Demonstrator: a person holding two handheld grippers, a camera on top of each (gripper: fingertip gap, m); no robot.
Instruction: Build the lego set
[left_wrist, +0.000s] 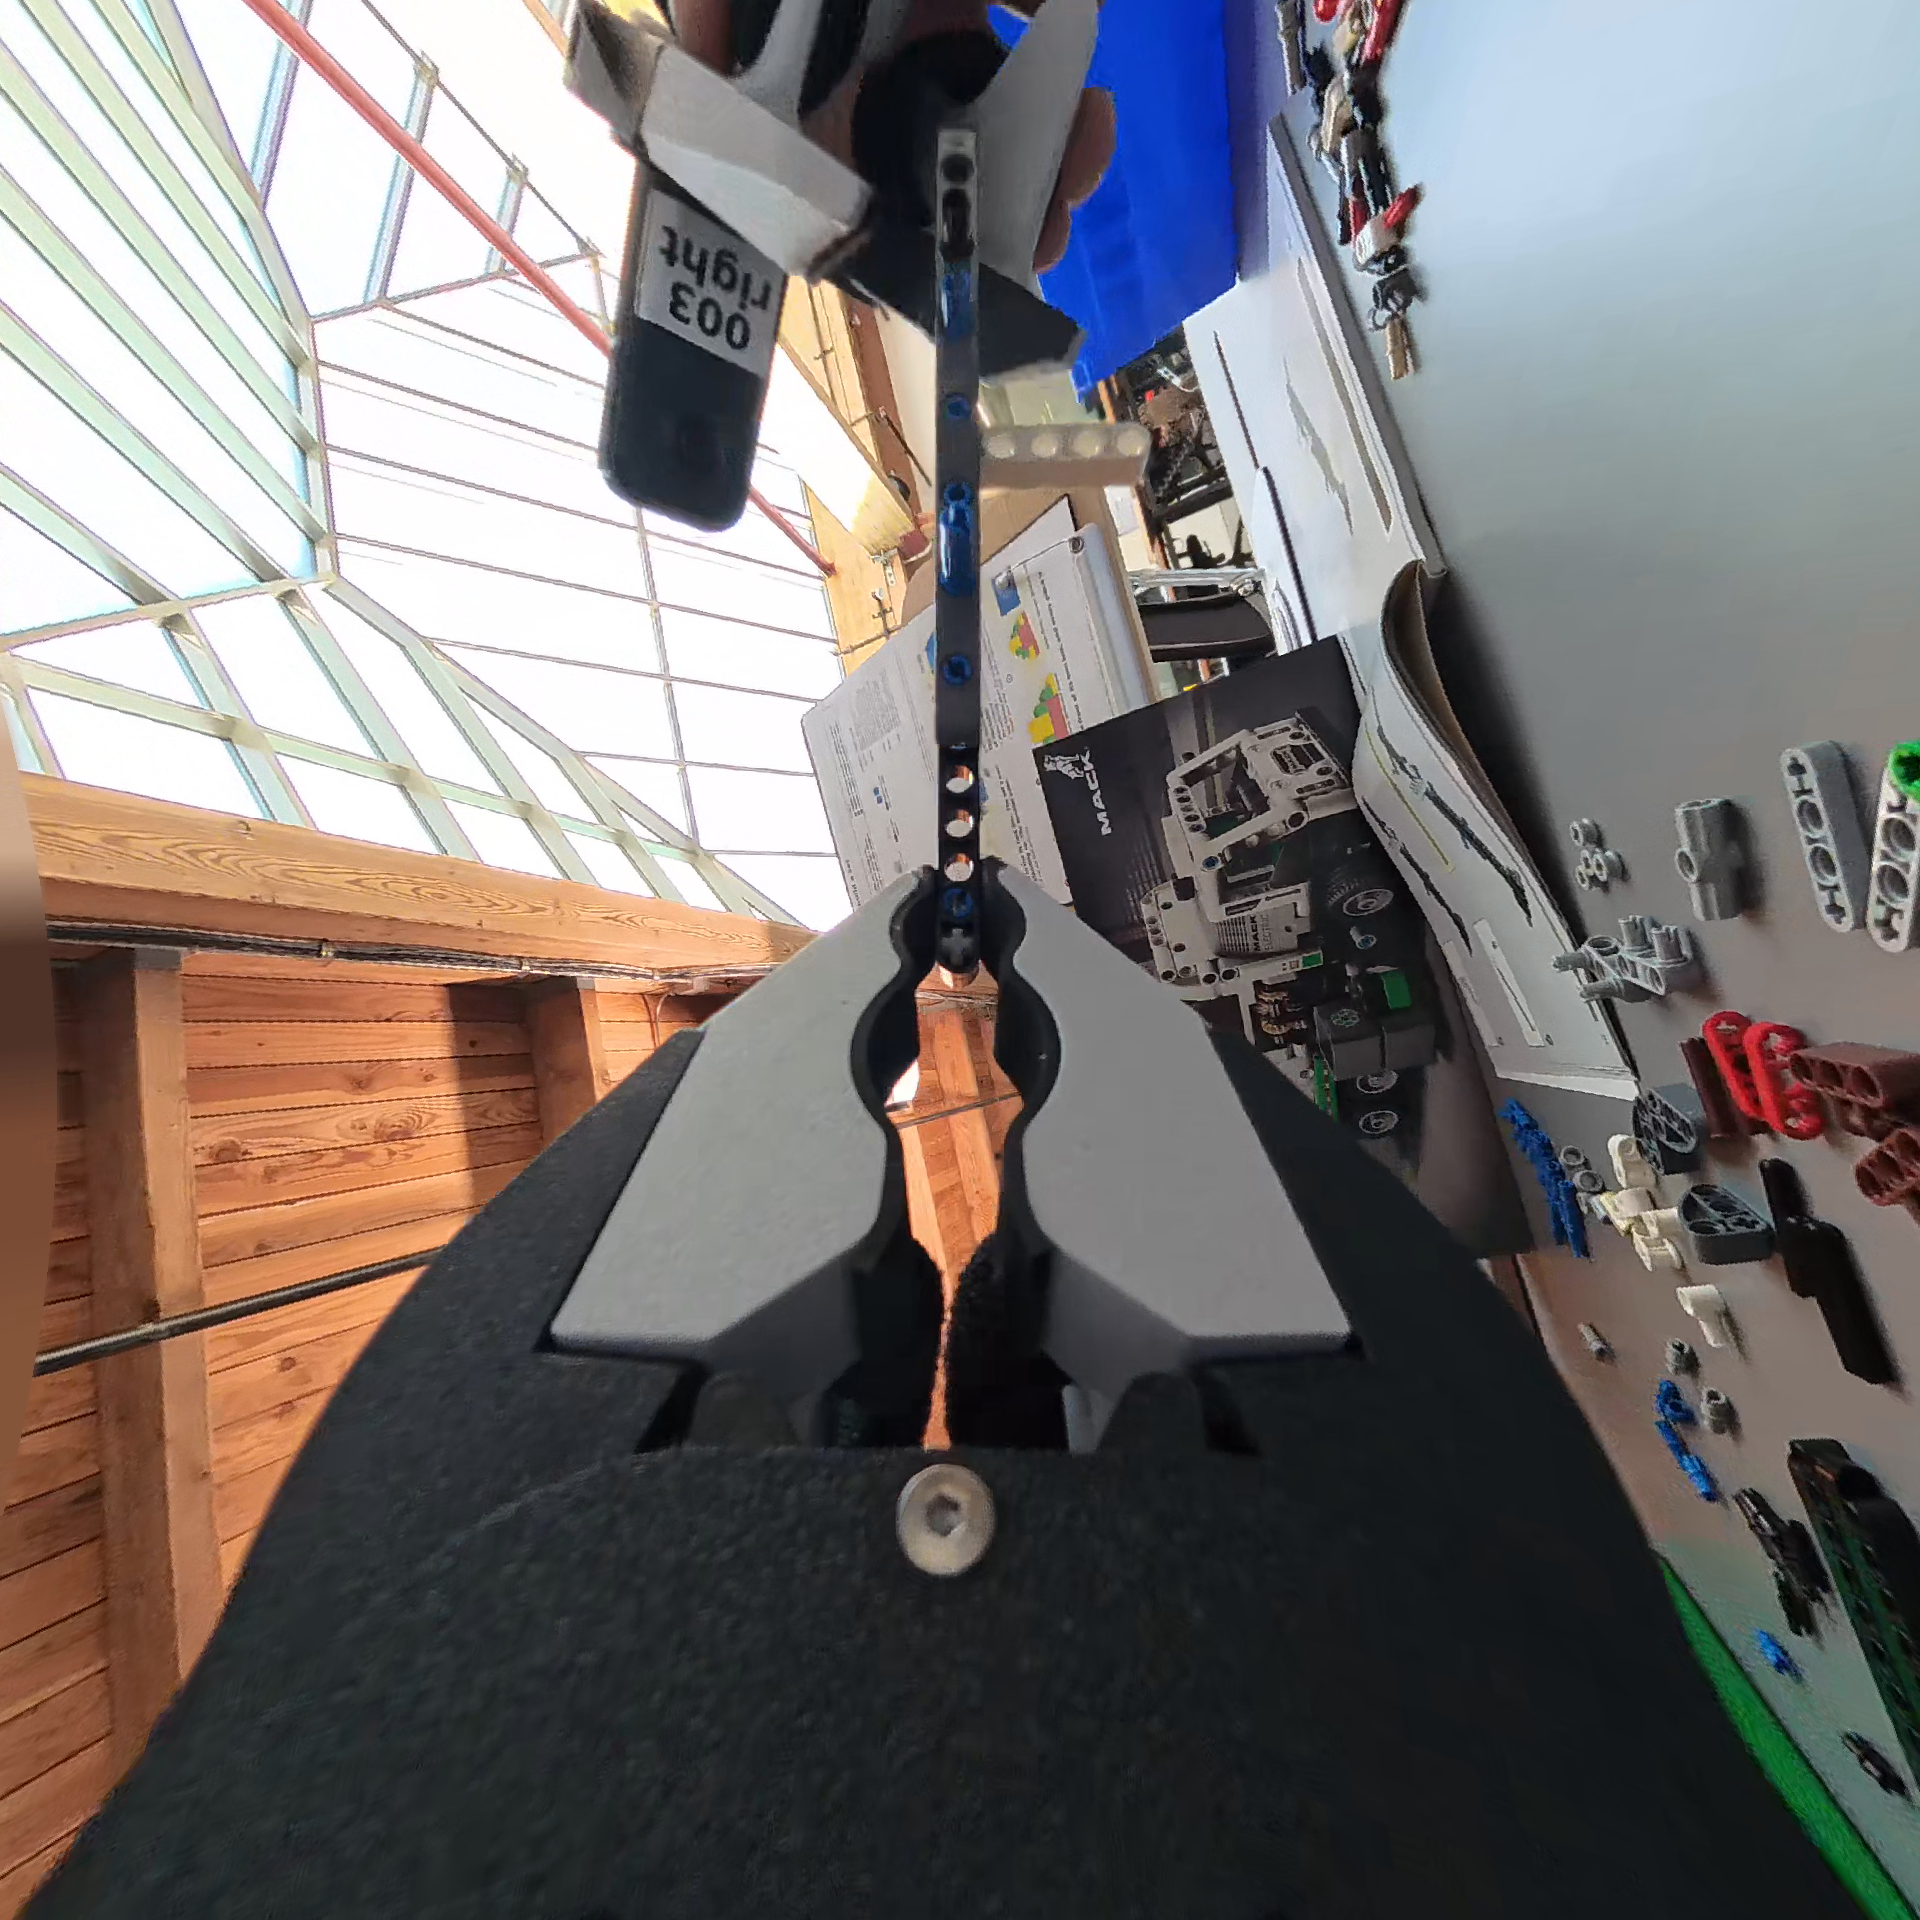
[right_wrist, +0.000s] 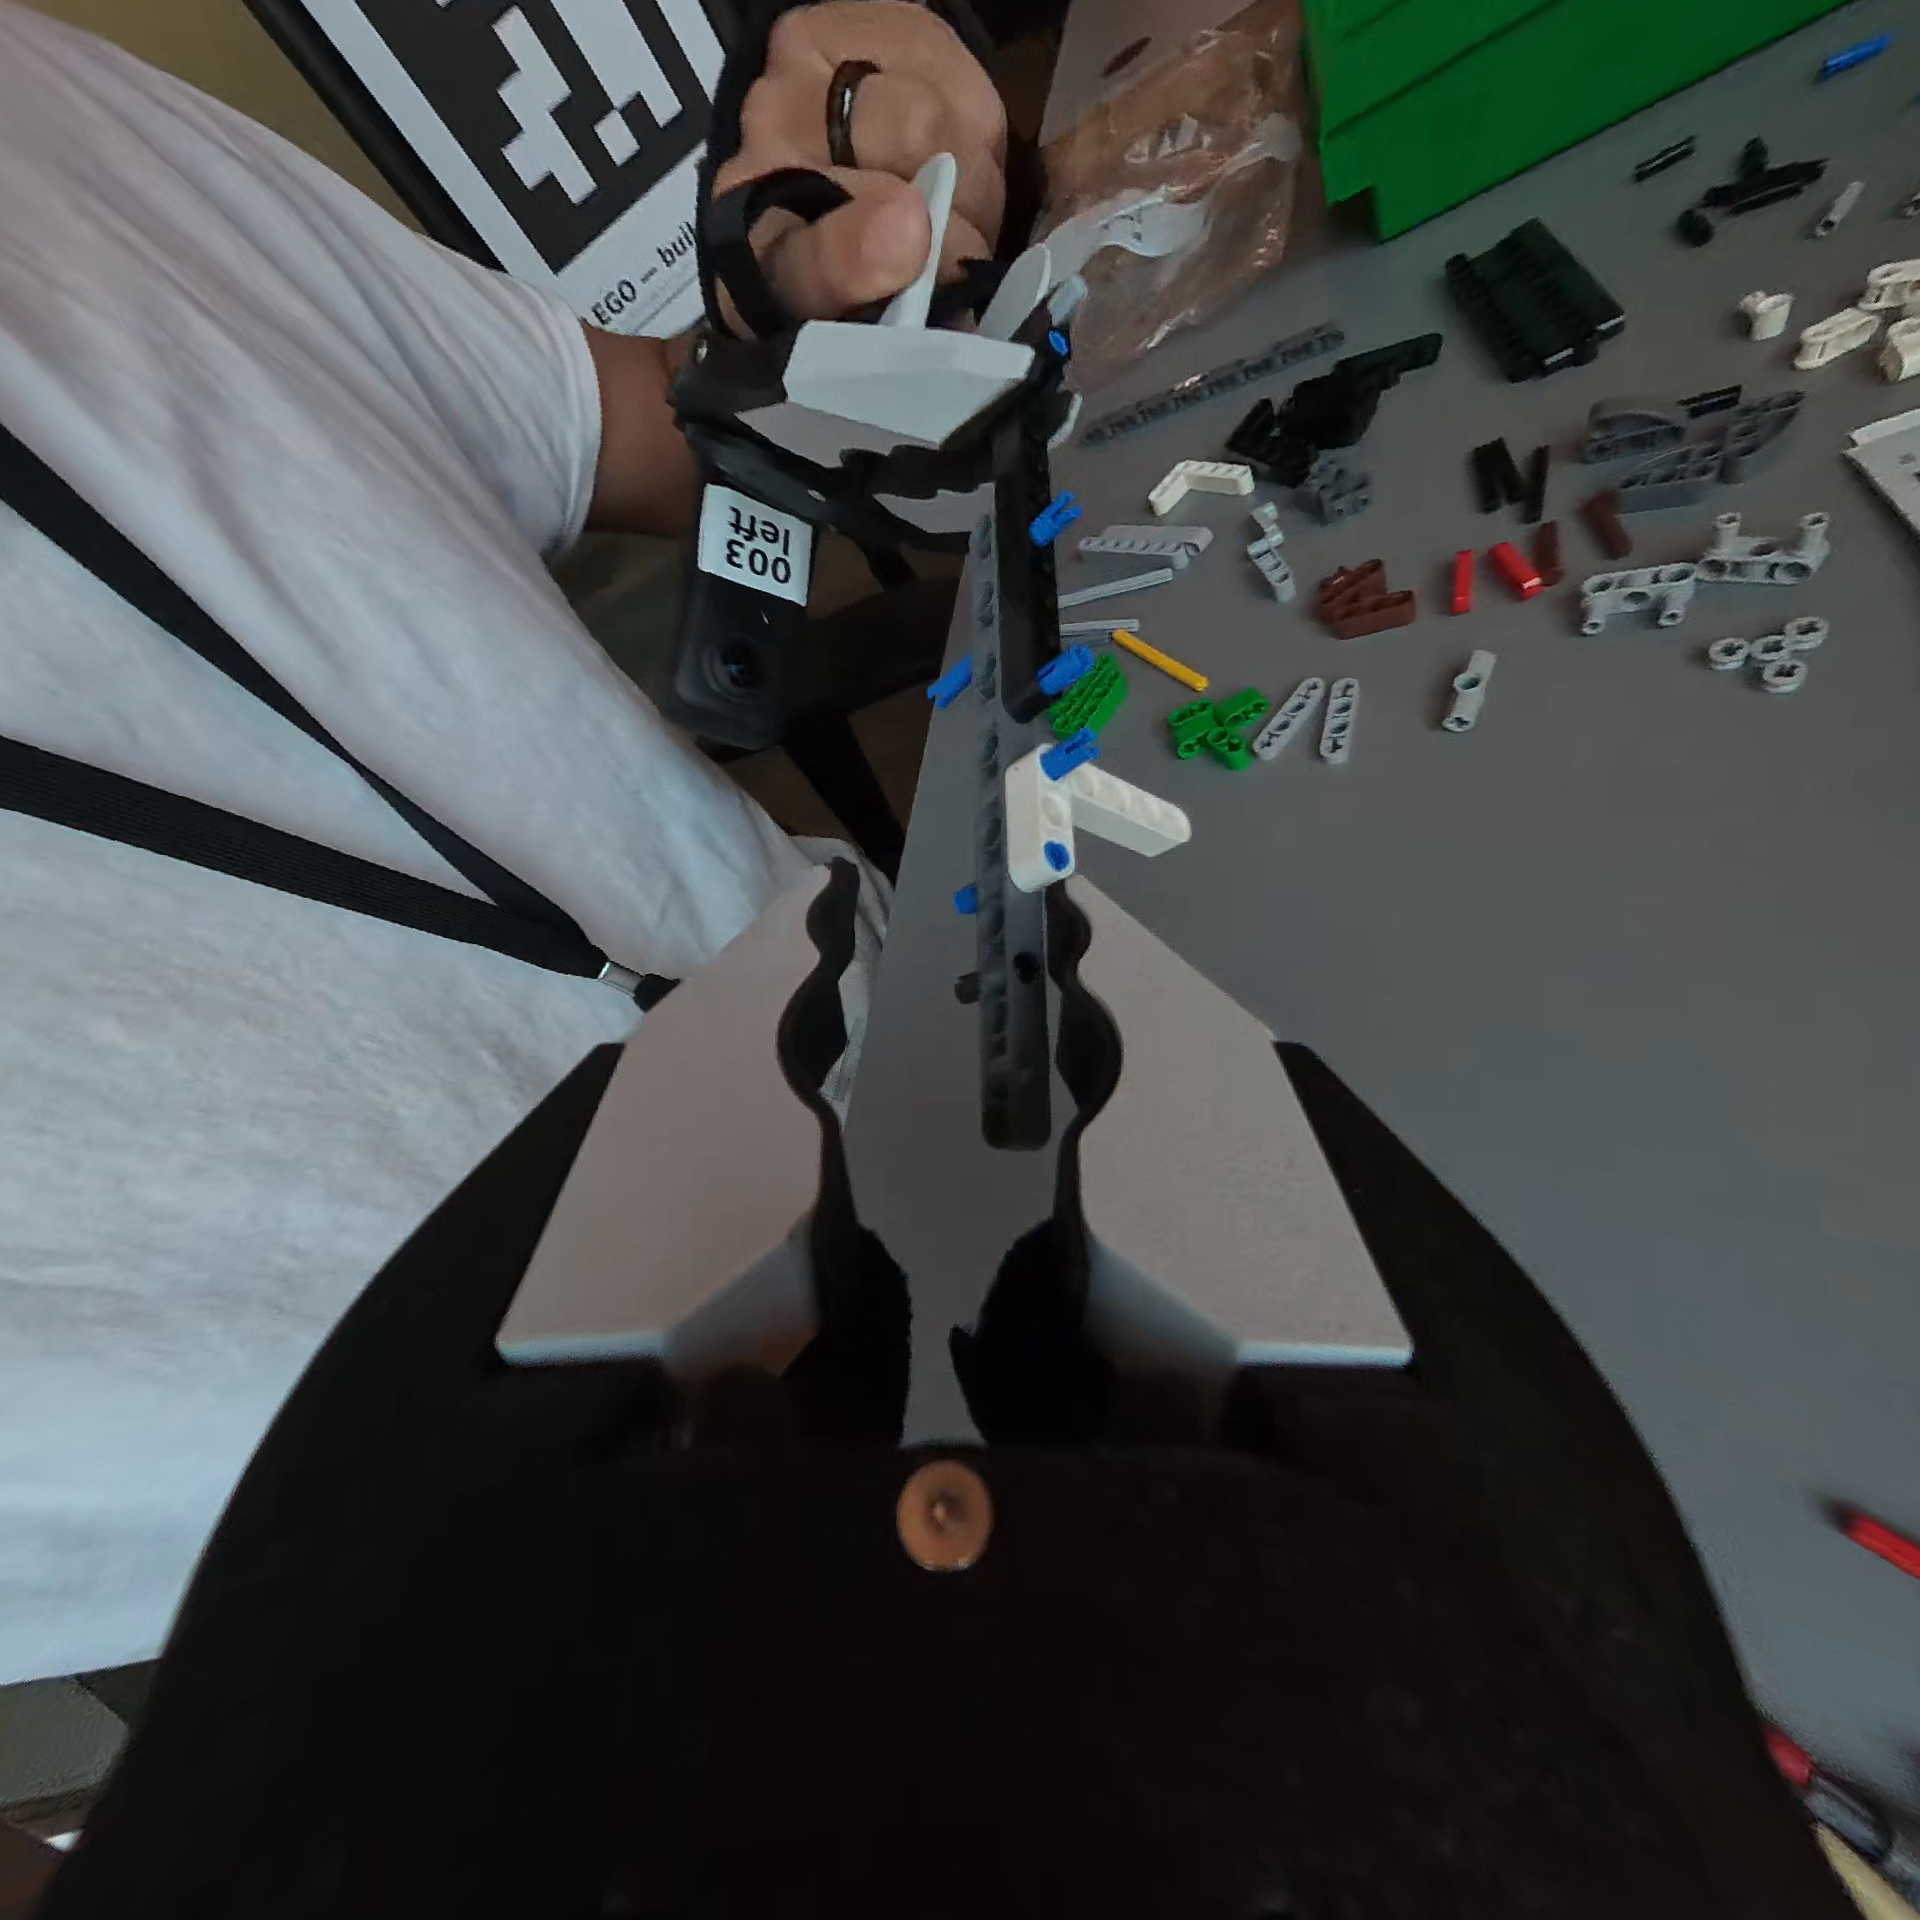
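A long black beam assembly (left_wrist: 957, 665) with blue pins and a white angled beam (left_wrist: 1060, 449) on its side is held in the air between both grippers. My left gripper (left_wrist: 956, 920) is shut on the near end of the black beam. In the right wrist view the assembly (right_wrist: 1013, 997) runs away from me, with the white angled beam (right_wrist: 1101, 810) and a second black beam (right_wrist: 1029, 582) pinned to it. My right gripper (right_wrist: 951, 904) is open, with the beam's end lying between the jaws against the right finger. The left gripper (right_wrist: 997, 405) grips the far end.
The grey table (right_wrist: 1455, 1039) carries many loose pieces: grey, red and brown beams (right_wrist: 1507, 571), green pieces (right_wrist: 1216, 722), a yellow axle (right_wrist: 1158, 660). An instruction booklet (left_wrist: 1278, 894) lies open. A green bin (right_wrist: 1507, 94) and a plastic bag (right_wrist: 1174, 197) stand behind. A person's white shirt (right_wrist: 260, 727) is to the left. Spacing between my two grippers at the tips: around 10 cm.
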